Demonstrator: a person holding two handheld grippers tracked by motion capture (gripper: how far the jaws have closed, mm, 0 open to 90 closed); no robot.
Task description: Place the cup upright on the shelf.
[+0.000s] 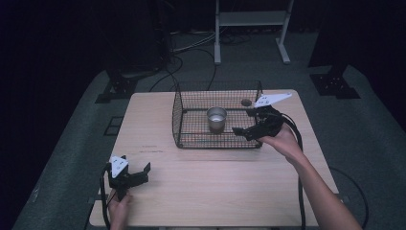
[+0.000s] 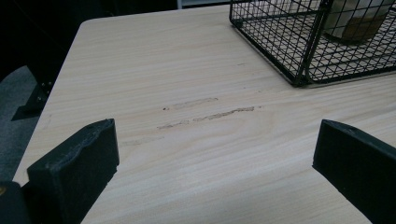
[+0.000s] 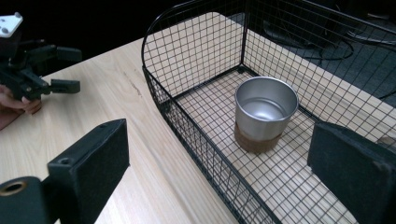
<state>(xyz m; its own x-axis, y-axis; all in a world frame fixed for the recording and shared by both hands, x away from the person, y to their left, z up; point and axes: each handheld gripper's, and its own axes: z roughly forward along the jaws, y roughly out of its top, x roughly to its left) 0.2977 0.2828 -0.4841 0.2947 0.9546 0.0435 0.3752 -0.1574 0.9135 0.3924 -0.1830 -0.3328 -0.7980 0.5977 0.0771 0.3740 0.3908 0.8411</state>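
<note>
A black wire basket (image 1: 182, 120) stands on the far middle of the wooden table (image 1: 215, 182), open at the top. Inside it a metal cup (image 1: 216, 119) with a brown base stands upright. My right gripper (image 1: 243, 121) hangs open over the basket's right end, a short way right of the cup (image 3: 265, 112), with one jaw outside the near wall (image 3: 187, 126) and one above the basket floor. My left gripper (image 1: 135, 163) is open over bare wood at the near left, with nothing between its jaws. The basket's corner (image 2: 299, 42) lies ahead of it to the right.
A small round brown thing (image 1: 246, 102) lies by the basket's far right corner. Faint scuff marks (image 2: 210, 112) streak the wood ahead of the left gripper. Beyond the table are a white stand (image 1: 251, 28), floor cables (image 1: 191, 52) and black stand bases (image 1: 115, 88).
</note>
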